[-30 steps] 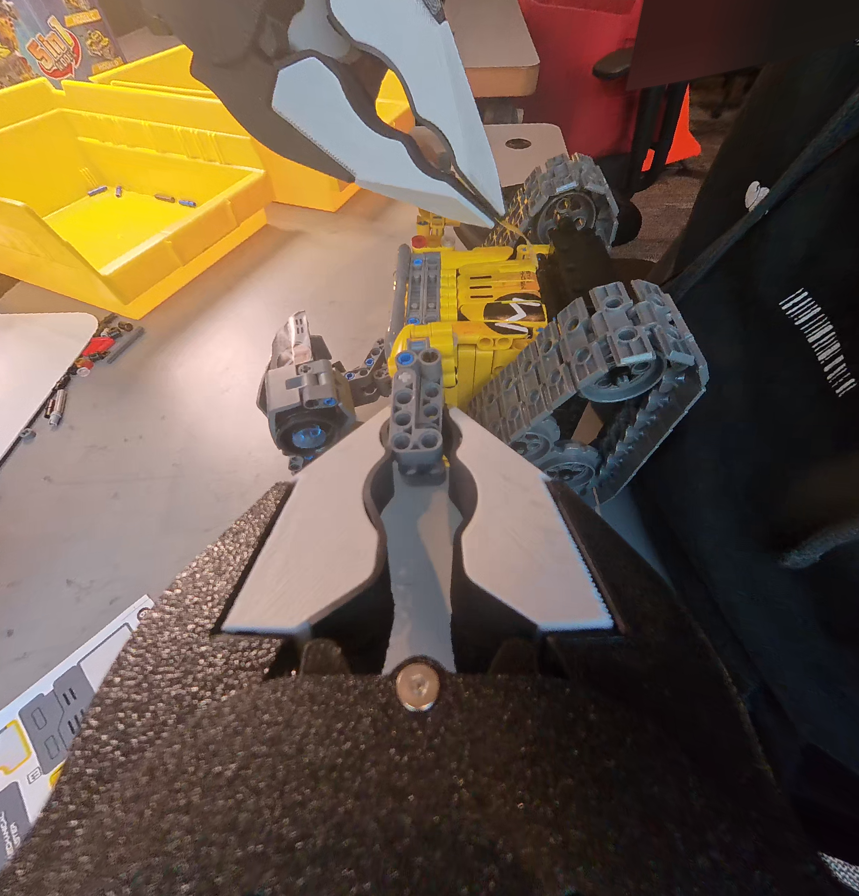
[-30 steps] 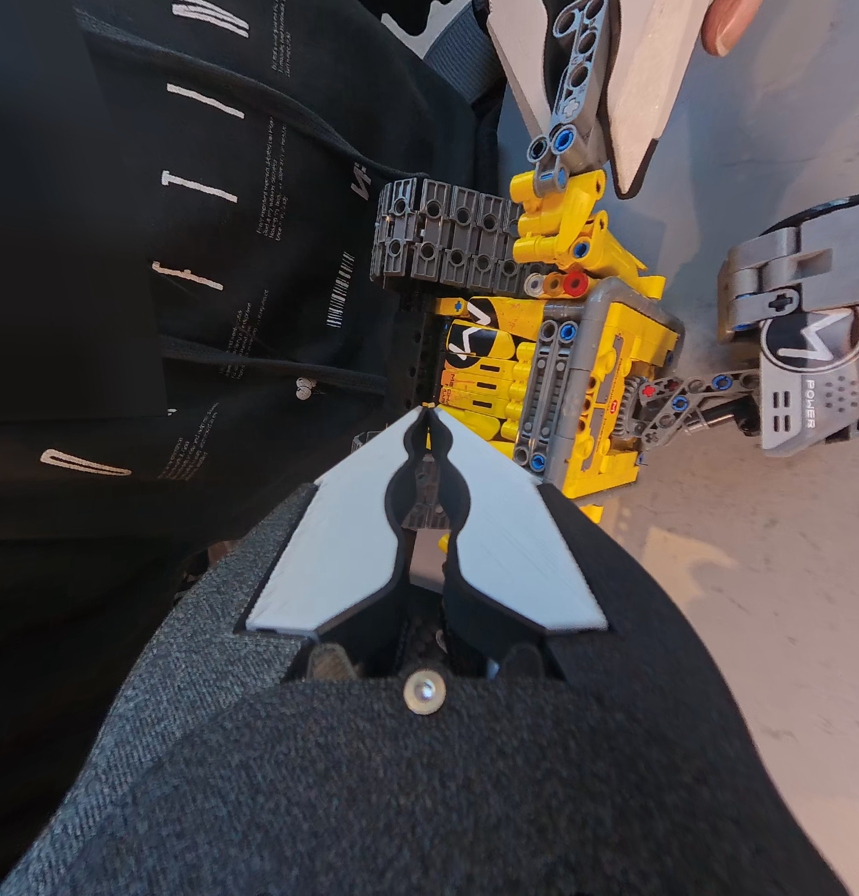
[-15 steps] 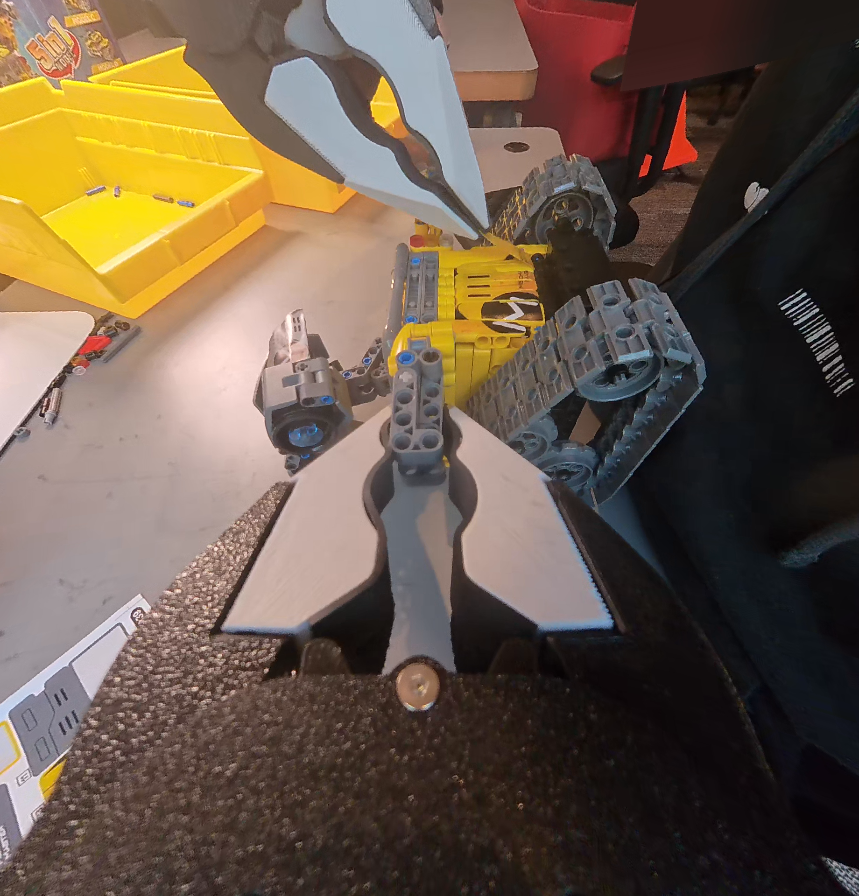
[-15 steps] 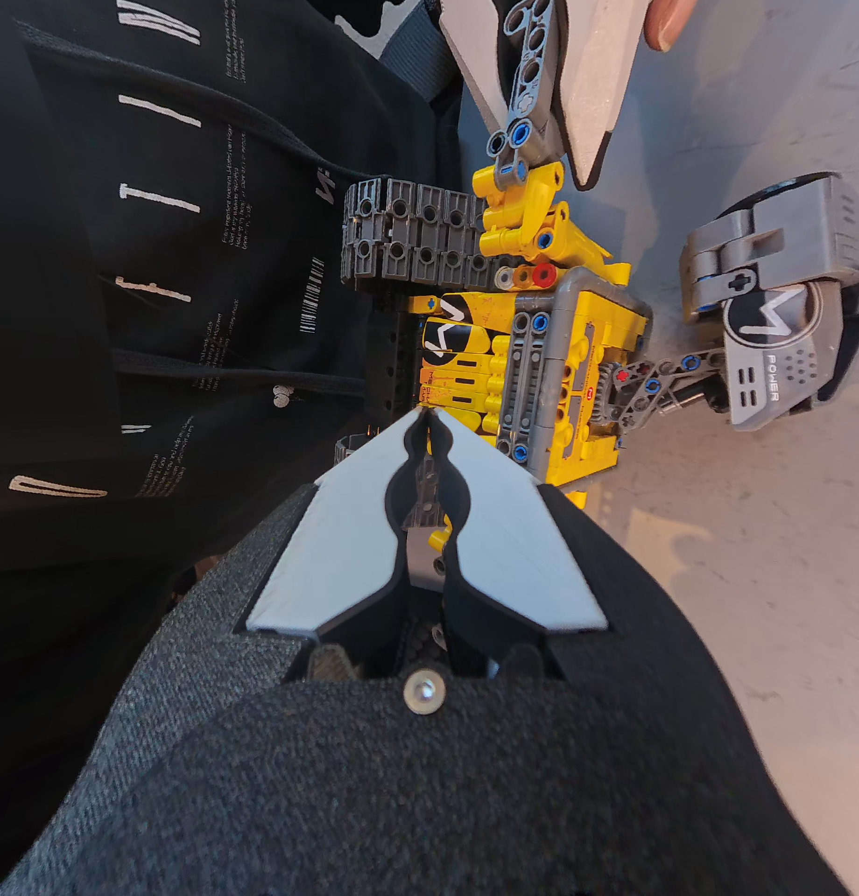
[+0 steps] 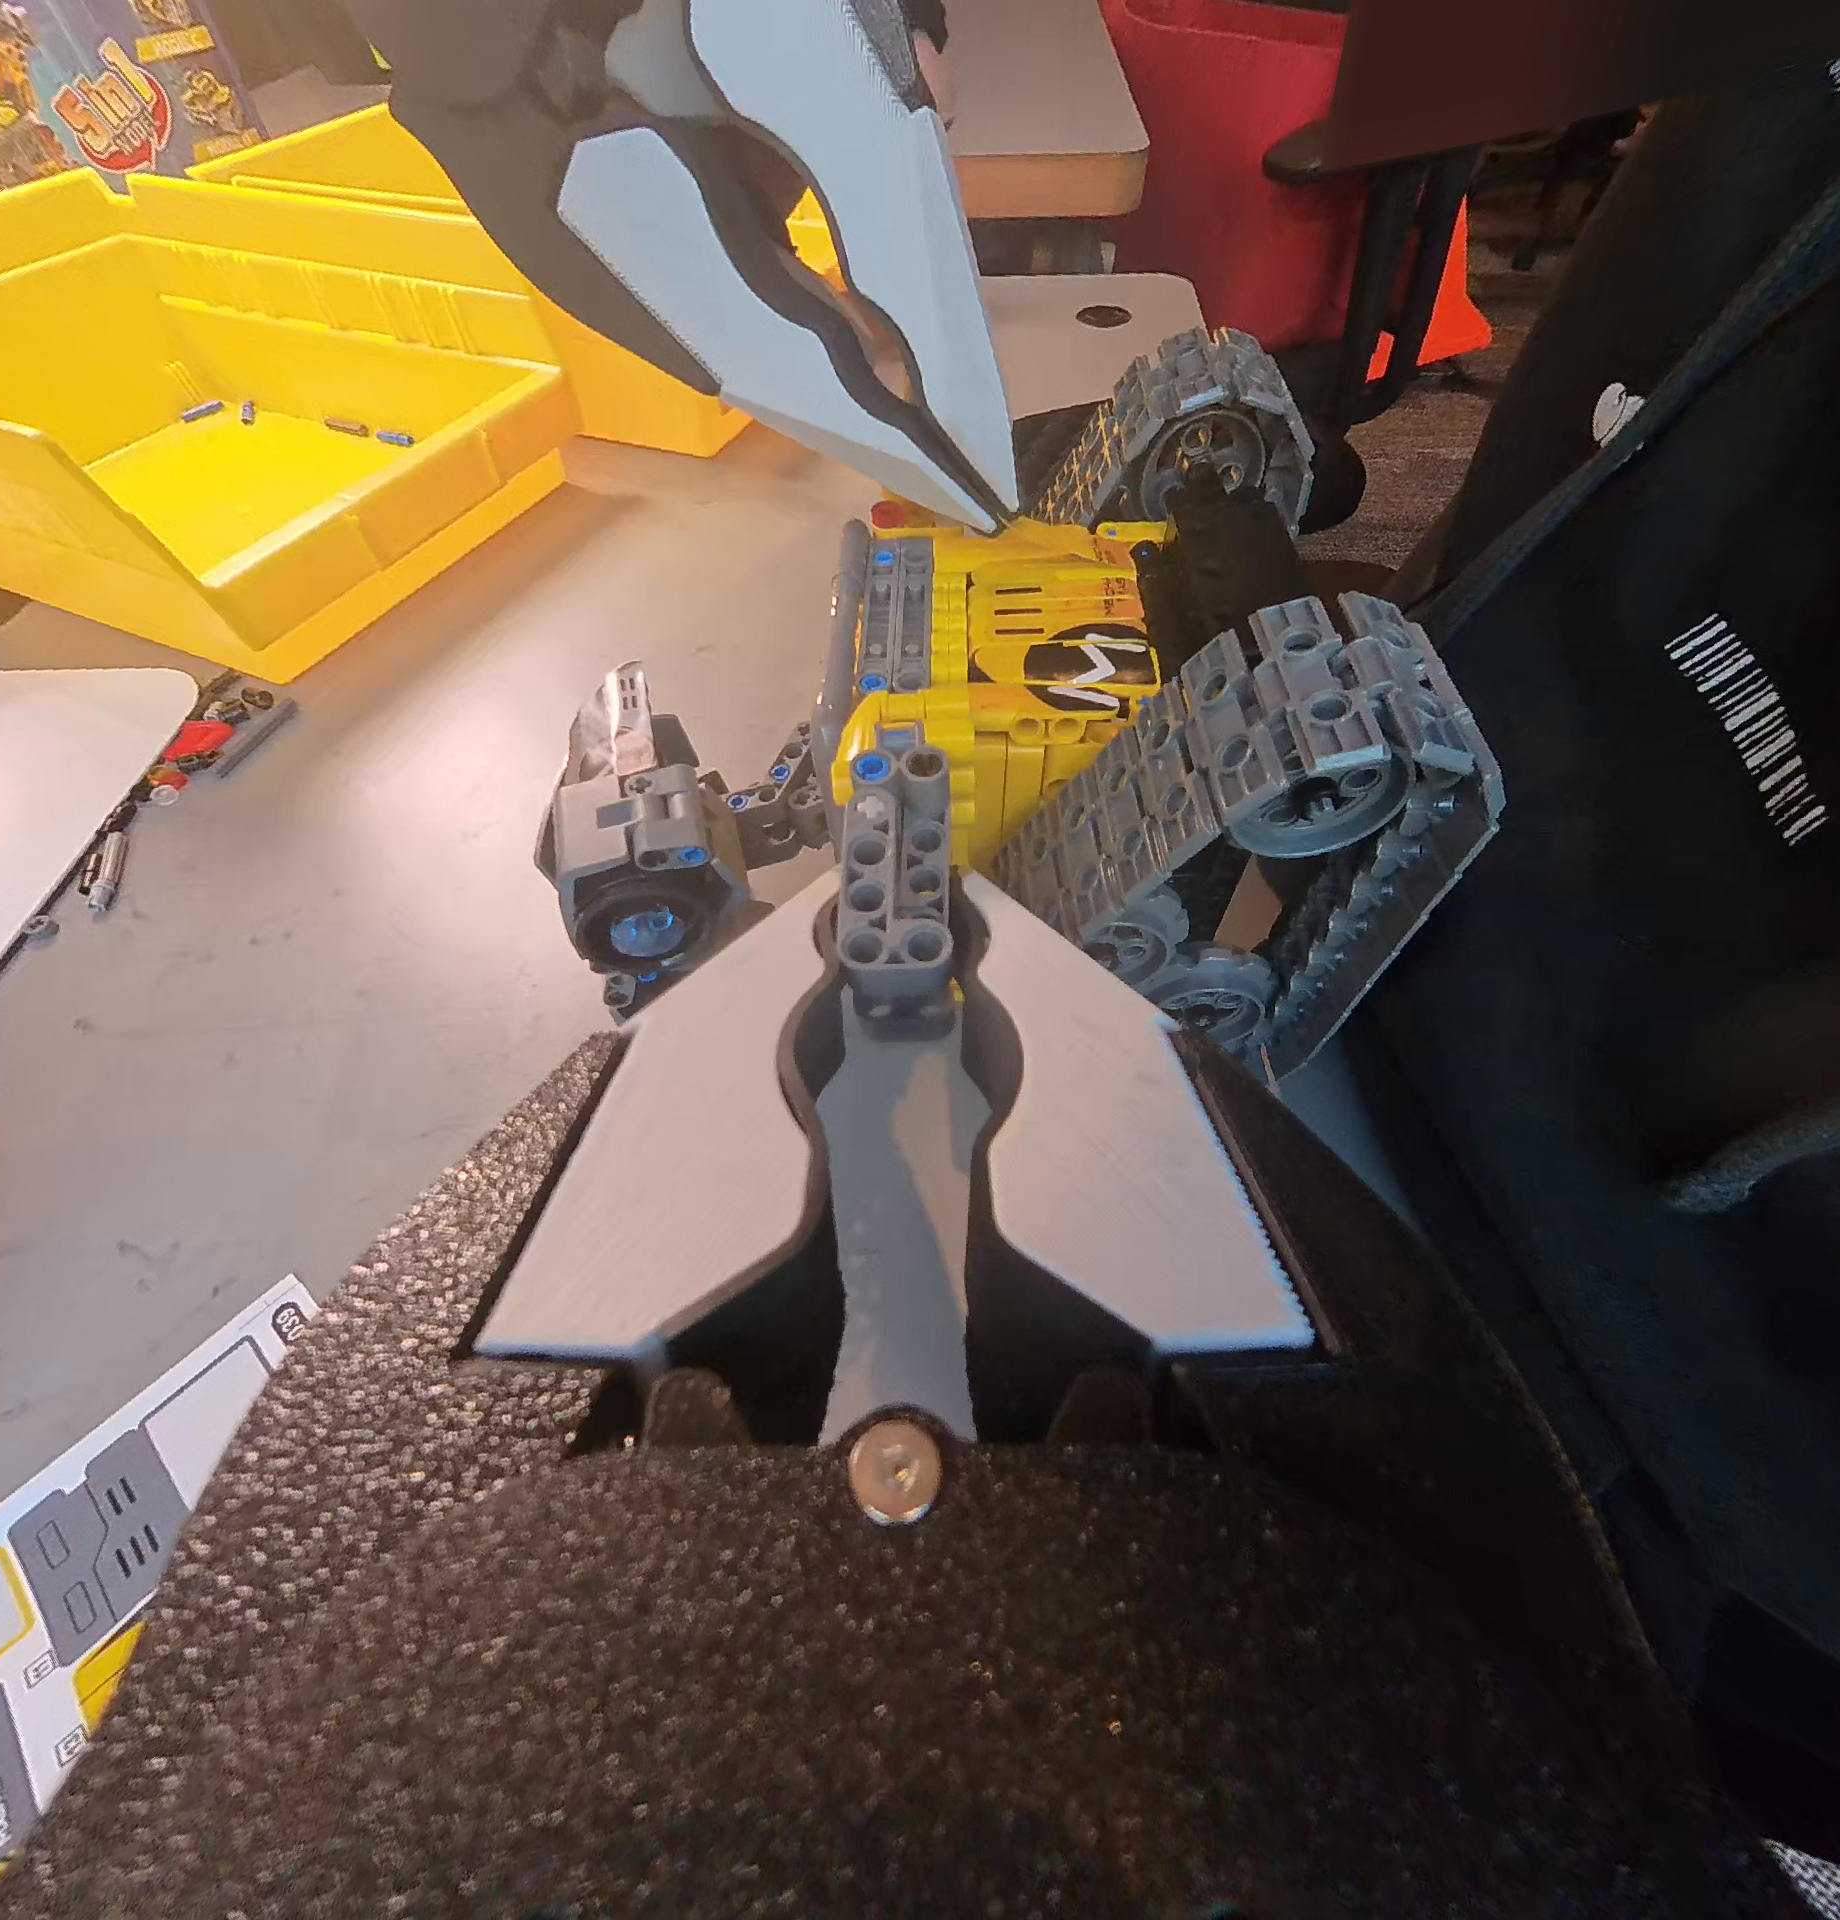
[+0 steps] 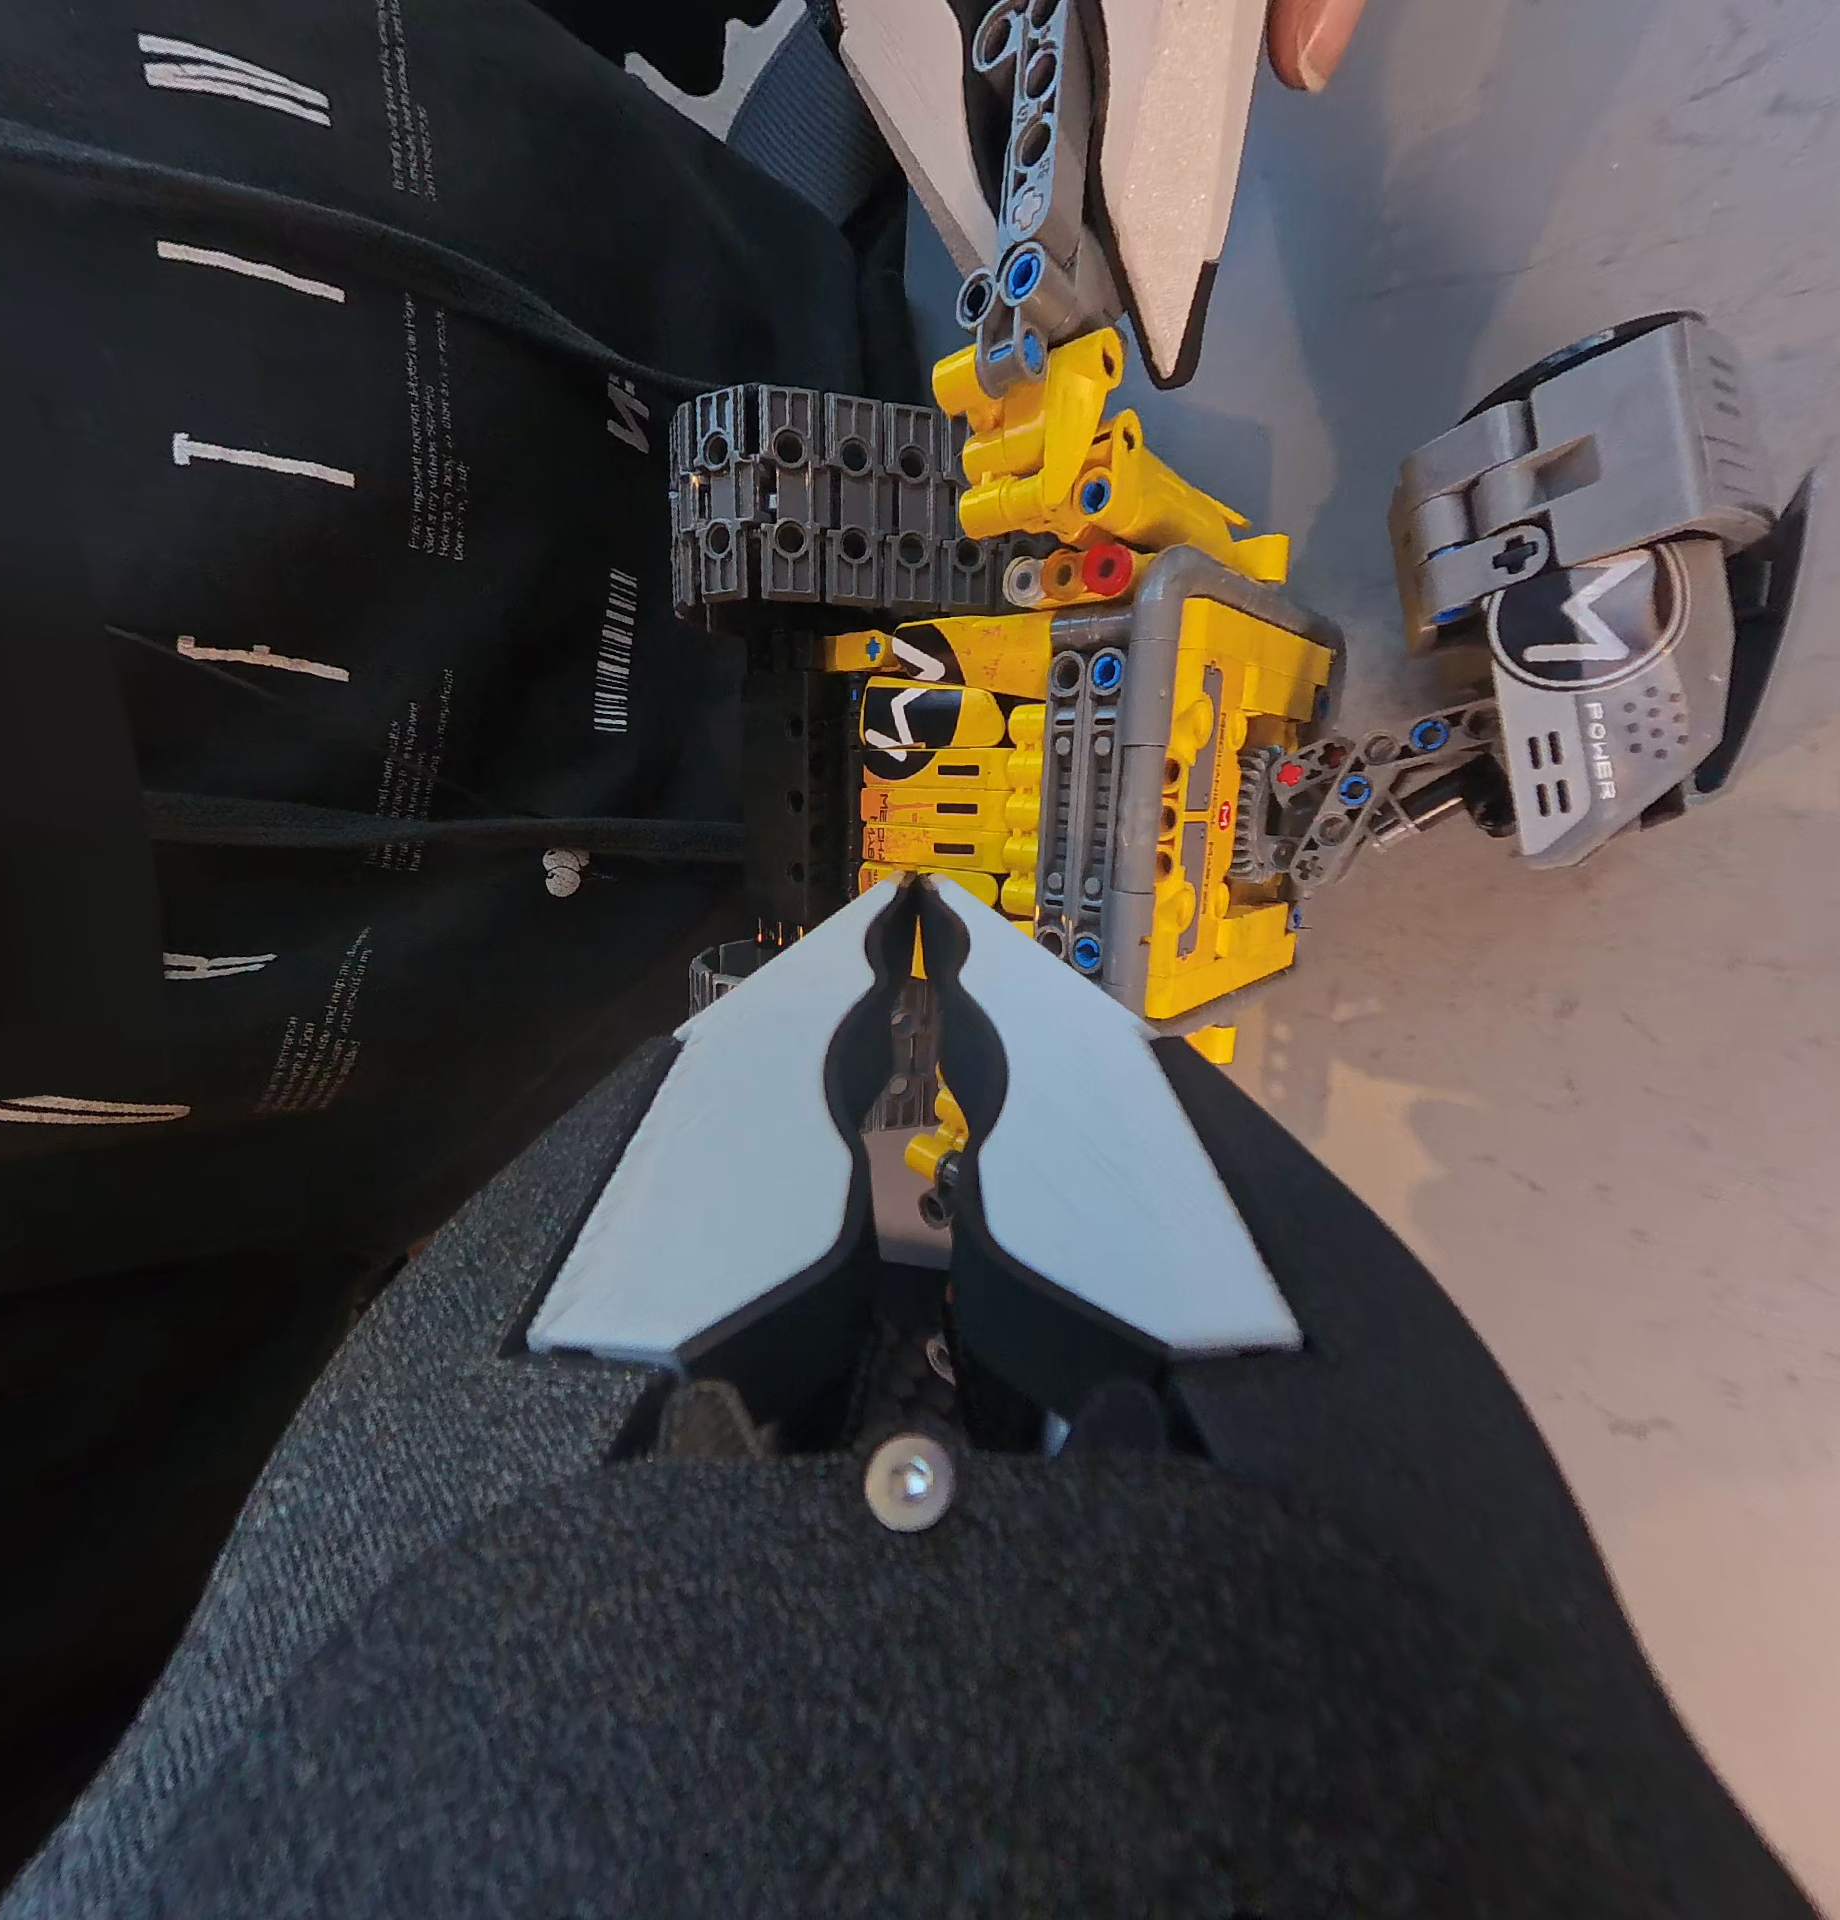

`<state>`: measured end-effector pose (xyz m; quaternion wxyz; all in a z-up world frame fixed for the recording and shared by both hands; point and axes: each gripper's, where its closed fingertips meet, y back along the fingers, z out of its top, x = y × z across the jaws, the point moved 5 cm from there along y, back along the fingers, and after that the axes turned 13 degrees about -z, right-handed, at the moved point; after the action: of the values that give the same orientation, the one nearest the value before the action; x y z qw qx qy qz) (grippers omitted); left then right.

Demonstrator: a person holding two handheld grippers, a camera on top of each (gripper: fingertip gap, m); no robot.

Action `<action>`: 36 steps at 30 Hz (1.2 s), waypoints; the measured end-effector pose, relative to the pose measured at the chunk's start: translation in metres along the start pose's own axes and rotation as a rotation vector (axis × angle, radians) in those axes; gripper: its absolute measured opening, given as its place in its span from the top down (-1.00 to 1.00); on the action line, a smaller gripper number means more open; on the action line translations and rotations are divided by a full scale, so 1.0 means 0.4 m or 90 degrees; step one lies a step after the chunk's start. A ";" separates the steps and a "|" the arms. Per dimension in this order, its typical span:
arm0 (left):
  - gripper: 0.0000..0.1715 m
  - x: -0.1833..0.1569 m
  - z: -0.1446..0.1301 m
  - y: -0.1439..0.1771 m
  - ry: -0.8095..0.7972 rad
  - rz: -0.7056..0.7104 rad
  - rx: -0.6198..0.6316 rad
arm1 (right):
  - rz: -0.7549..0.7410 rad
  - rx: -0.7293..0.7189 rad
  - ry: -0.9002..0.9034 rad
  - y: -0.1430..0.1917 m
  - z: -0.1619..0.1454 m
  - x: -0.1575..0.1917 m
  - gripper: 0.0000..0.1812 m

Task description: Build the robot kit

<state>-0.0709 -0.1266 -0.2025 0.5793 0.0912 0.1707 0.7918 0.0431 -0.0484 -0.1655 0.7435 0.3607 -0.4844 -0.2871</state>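
1. the grey table carries everything; its near edge meets a person's black clothing at 3 o'clock in the left wrist view.
2. yellow sorting trays sit at 10 o'clock, with a few small pins inside.
3. a yellow block-built tracked vehicle lies on its side at the centre of the table, its grey tracks toward the clothing.
4. a grey motor unit hangs off the vehicle at 9 o'clock on a thin linkage.
5. the left gripper is clenched on a grey holed beam, whose far end joins a yellow connector on the vehicle.
6. the right gripper comes in from 12 o'clock in the left wrist view; its tips are closed together and touch the vehicle's yellow panel. whether they pinch anything, i cannot tell.
7. a printed sticker sheet lies at 8 o'clock.
8. loose small parts lie at 9 o'clock.
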 end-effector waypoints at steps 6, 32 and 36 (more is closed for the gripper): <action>0.83 -0.001 -0.001 -0.001 0.001 -0.001 -0.001 | -0.011 0.004 -0.016 -0.004 0.000 0.001 1.00; 0.82 -0.017 -0.005 0.000 -0.013 -0.008 0.003 | 0.064 -0.069 -0.175 0.021 -0.015 0.052 1.00; 0.82 -0.018 -0.005 0.000 -0.013 -0.010 0.001 | 0.058 -0.067 -0.180 0.012 -0.021 0.037 1.00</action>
<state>-0.0694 -0.1340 -0.2039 0.5873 0.0980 0.1660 0.7861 0.0569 -0.0550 -0.1560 0.6979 0.2547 -0.5843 -0.3265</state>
